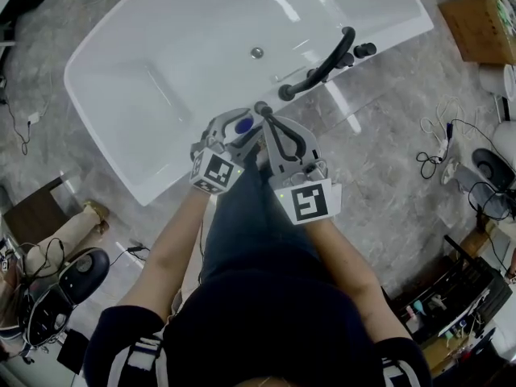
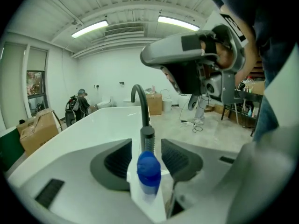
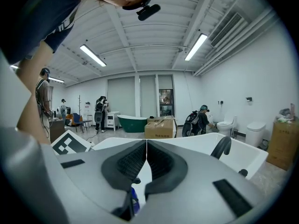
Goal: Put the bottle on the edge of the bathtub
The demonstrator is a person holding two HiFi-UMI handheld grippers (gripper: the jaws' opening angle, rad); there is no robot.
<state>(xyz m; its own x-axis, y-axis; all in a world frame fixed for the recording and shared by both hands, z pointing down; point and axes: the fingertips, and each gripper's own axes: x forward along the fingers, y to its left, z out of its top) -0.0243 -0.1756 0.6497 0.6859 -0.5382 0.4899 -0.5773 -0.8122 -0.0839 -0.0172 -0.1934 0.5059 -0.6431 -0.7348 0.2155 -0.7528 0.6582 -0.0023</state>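
**Back off the bottle without a knock**

Read the left gripper [image 2: 145, 158] as wide open: pads apart on either side of the blue-capped bottle [image 2: 148, 168], not pressing it. Treat the bottle as let go, apparently standing on the near rim of the bathtub [image 1: 173, 185] at the centre of the head view, with its base hidden behind the jaws.

Leave those jaws spread and draw back along their own line, straight away from the cap, to hold both pads off it. Avoid any twist until well past the bottle. Hold the right gripper [image 3: 146, 158] aside: jaws pressed together, nothing in them, just right of the bottle in the head view.

Mind the narrow rim. Expect a nudge toward the upper frame to tip the bottle into the basin, and one toward the lower frame to drop it onto the floor [image 1: 379, 176]. Steer clear of the black faucet [image 1: 322, 64] at upper right. Use the open room below centre, toward the body, and stay off the cables [image 1: 439, 147] at far right.
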